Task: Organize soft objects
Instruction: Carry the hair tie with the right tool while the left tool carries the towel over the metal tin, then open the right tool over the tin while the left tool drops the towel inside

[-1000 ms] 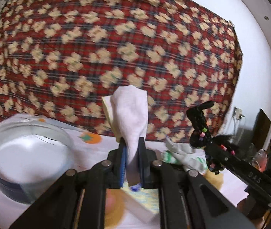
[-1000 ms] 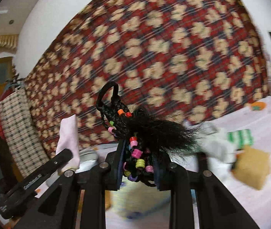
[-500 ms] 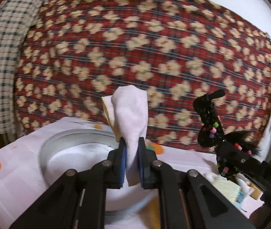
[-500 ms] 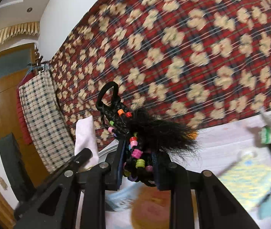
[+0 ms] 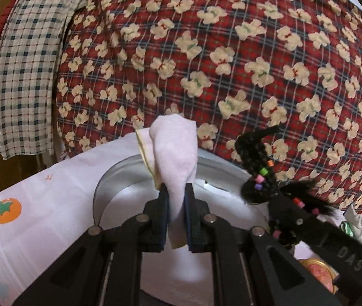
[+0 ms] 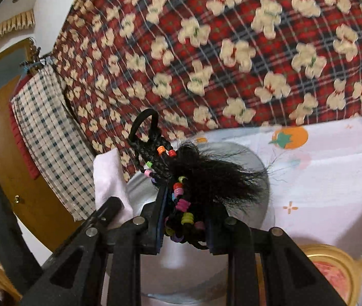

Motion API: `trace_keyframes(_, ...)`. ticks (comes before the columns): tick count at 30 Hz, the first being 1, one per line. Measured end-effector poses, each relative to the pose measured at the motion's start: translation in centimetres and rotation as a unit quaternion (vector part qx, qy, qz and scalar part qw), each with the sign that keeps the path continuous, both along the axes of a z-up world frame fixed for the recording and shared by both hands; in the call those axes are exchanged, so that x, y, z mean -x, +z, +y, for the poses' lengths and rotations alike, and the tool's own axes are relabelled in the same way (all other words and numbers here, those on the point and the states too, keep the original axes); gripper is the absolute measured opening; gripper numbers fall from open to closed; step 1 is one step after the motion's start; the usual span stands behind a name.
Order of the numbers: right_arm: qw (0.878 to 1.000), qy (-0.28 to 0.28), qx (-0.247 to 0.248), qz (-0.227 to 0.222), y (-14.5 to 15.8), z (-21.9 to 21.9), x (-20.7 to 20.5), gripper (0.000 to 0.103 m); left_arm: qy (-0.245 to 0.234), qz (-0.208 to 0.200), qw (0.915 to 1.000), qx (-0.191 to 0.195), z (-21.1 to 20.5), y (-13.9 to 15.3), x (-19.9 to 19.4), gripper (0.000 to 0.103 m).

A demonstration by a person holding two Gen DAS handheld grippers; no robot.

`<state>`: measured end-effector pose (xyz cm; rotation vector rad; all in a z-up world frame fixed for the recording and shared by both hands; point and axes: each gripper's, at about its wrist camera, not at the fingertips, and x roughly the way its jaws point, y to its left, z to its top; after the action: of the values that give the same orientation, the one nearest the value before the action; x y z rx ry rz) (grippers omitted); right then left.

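My left gripper is shut on a pale pink folded cloth and holds it upright above a round metal basin. My right gripper is shut on a black braided hairpiece with coloured beads. It hangs over the same basin. In the left wrist view the hairpiece and right gripper sit just right of the cloth. In the right wrist view the cloth shows at the left.
A white tablecloth with orange fruit prints covers the table. A red patterned blanket hangs behind, a checked cloth at the left. A round gold-rimmed lid lies near the basin. White and green cloth lies at the right.
Both grippers have swung left with their loads, from over the scattered items to above the metal basin. The basin now lies directly under both. Both grips are unchanged.
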<state>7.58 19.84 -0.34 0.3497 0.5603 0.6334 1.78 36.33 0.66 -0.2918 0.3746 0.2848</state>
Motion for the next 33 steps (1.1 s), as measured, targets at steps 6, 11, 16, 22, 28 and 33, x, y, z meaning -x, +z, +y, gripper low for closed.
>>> trace_keyframes(6,1.0,0.016,0.0,0.006,-0.6,0.2,-0.6,0.057,0.008,0.009,0.9999,-0.01,-0.2,-0.3,-0.2,0.014)
trace_keyframes(11,0.997,-0.039,-0.03,-0.052,1.8,-2.9,1.5,0.081,0.058,-0.022,0.9965,-0.057,-0.8,0.5,1.3,0.071)
trace_keyframes(16,0.984,-0.127,-0.039,-0.117,3.8,-6.7,4.3,0.081,0.118,-0.061,0.9895,-0.058,0.4,1.1,3.2,0.071)
trace_keyframes(22,0.978,-0.14,0.022,-0.156,3.5,-7.3,6.5,0.08,0.163,-0.076,0.9833,-0.028,2.1,0.9,4.2,0.087)
trace_keyframes(28,0.974,-0.147,0.059,-0.162,2.5,-7.5,7.3,0.08,0.151,-0.062,0.9847,-0.06,0.8,0.7,3.7,0.087)
trace_keyframes(33,0.971,-0.164,0.074,-0.159,2.1,-8.3,7.4,0.08,0.141,-0.053,0.9856,-0.077,-0.2,0.6,3.5,0.087)
